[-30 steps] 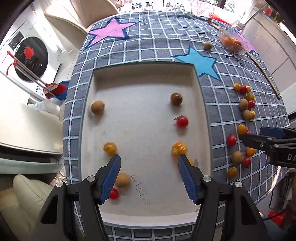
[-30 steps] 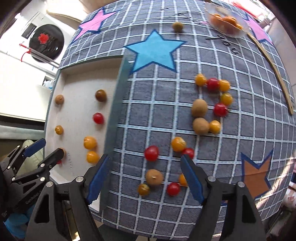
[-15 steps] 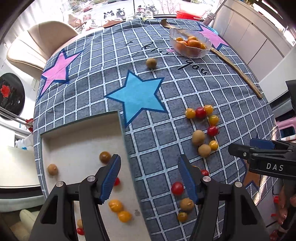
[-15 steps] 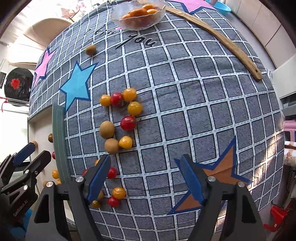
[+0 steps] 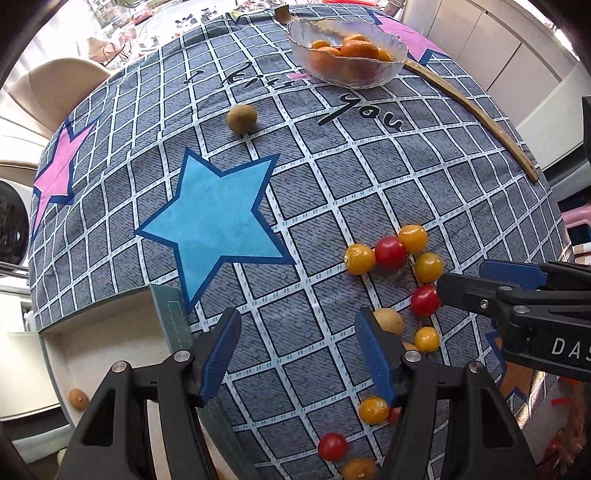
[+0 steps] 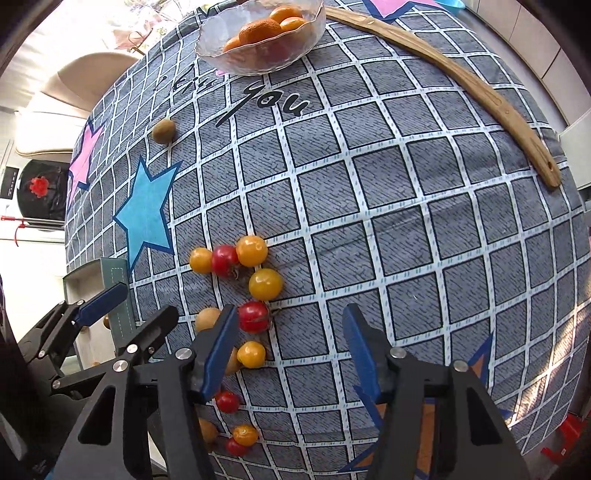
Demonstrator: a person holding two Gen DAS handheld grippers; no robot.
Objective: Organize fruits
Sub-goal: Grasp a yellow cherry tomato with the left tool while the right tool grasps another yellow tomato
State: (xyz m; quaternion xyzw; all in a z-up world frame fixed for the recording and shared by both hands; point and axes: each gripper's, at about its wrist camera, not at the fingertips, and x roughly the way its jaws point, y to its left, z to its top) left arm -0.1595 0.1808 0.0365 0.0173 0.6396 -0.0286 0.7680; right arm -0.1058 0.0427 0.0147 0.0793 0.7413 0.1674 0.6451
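Note:
Several red and yellow cherry tomatoes (image 5: 390, 252) (image 6: 253, 251) and brown longans (image 5: 388, 320) lie scattered on the checked cloth. One lone longan (image 5: 241, 118) (image 6: 163, 130) lies farther back by the blue star. My left gripper (image 5: 297, 354) is open and empty above the cloth, just right of the white tray (image 5: 51, 354). My right gripper (image 6: 288, 350) is open and empty, its left finger beside a red tomato (image 6: 253, 316). The right gripper also shows at the right in the left wrist view (image 5: 461, 286). One longan (image 5: 77, 398) lies in the tray.
A glass bowl of oranges (image 5: 349, 55) (image 6: 262, 33) stands at the back. A curved wooden stick (image 6: 480, 99) lies along the right edge of the table. A beige chair (image 5: 44, 92) stands behind the table at the left.
Both grippers have swung from the tray toward the loose fruit on the cloth and moved closer to it. Both stay open and empty.

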